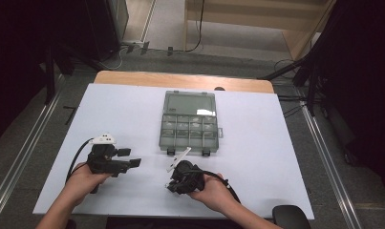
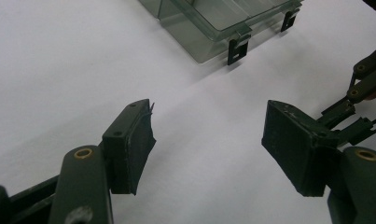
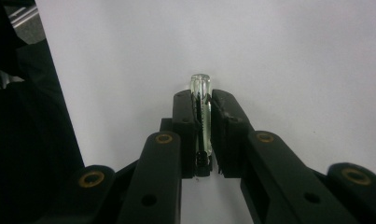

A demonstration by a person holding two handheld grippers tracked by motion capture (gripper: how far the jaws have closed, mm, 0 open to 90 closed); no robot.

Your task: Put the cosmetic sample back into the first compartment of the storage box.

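Gripping one clear tube (image 3: 200, 100) (right gripper (image 3: 203, 105)), one box (image 1: 188, 121) beyond.

A small clear glass-like tube (image 3: 200, 112) with a rounded tip and a dark end, standing lengthwise between the jaws of the right hand-held gripper (image 3: 202, 100), near the surface's (image 1: 257, 143) front edge.

Both black tools (image 1: 114, 160) (image 1: 183, 177) have brass-ringed pivots, ribbed pads and trailing black cables.

Clear compartment box (image 1: 189, 122) mid-table; left tool (image 1: 125, 159) open; right tool (image 1: 173, 183) near box's front.
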